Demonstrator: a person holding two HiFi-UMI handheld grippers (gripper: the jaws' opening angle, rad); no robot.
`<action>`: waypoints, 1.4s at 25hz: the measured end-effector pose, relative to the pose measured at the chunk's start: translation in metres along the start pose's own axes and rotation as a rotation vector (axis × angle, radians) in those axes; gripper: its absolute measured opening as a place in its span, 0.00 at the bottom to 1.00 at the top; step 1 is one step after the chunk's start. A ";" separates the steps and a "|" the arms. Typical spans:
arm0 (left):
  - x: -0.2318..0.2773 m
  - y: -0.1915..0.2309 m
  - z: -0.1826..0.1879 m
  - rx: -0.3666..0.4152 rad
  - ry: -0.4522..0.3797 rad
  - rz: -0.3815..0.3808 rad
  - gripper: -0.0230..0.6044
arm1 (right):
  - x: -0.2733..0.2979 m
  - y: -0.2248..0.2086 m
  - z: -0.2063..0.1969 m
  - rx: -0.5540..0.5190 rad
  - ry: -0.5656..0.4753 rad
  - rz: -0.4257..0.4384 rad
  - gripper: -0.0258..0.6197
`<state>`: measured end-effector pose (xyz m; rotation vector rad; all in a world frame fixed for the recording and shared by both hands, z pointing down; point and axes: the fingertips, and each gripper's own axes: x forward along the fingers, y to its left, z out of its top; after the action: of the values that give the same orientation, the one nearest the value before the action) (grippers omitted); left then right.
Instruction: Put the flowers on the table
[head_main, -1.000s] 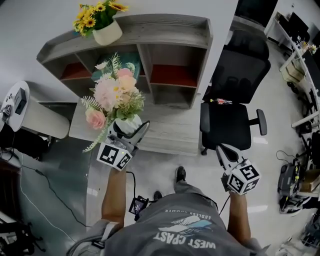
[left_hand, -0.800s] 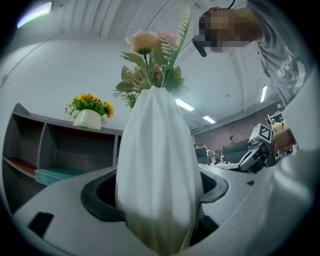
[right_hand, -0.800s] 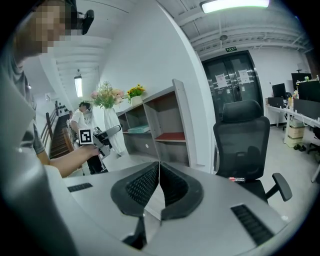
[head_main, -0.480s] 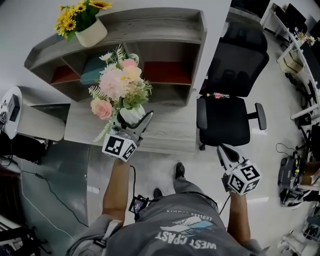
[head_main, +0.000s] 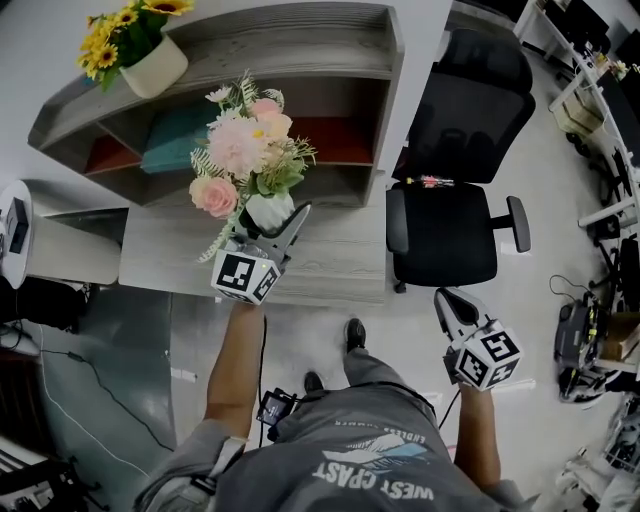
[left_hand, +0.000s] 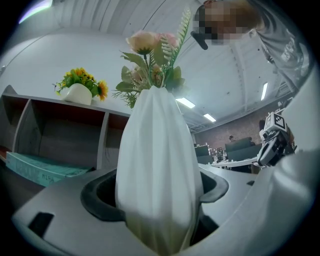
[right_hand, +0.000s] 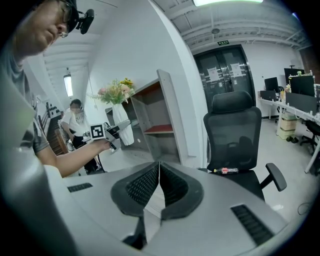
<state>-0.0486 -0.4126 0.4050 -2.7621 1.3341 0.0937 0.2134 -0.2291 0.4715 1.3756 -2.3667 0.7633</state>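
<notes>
Left tongs (head_main: 266, 232): clamped round the white vase (left_hand: 157, 180), held upright so the flowers (head_main: 245, 150) ride steady above the bench (head_main: 335, 268).
Right tongs (right_hand: 158, 172): pressed together, empty, likely not needed here.

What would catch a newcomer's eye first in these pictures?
A pink bouquet in a white vase, clamped in the left gripper by the grey desk. Yellow flowers top the shelf unit behind; a black office chair stands to the right, near the shut, empty right gripper.
</notes>
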 end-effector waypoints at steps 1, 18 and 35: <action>0.004 0.000 -0.002 0.004 0.003 0.000 0.67 | 0.000 -0.002 -0.001 0.002 0.004 -0.002 0.09; 0.021 -0.015 -0.063 -0.002 0.000 -0.005 0.67 | 0.009 -0.019 -0.047 0.019 0.071 -0.004 0.09; 0.012 -0.019 -0.081 -0.014 0.026 0.005 0.67 | 0.016 -0.013 -0.055 0.031 0.138 0.023 0.09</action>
<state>-0.0249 -0.4177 0.4849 -2.7805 1.3521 0.0681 0.2162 -0.2134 0.5277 1.2667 -2.2763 0.8751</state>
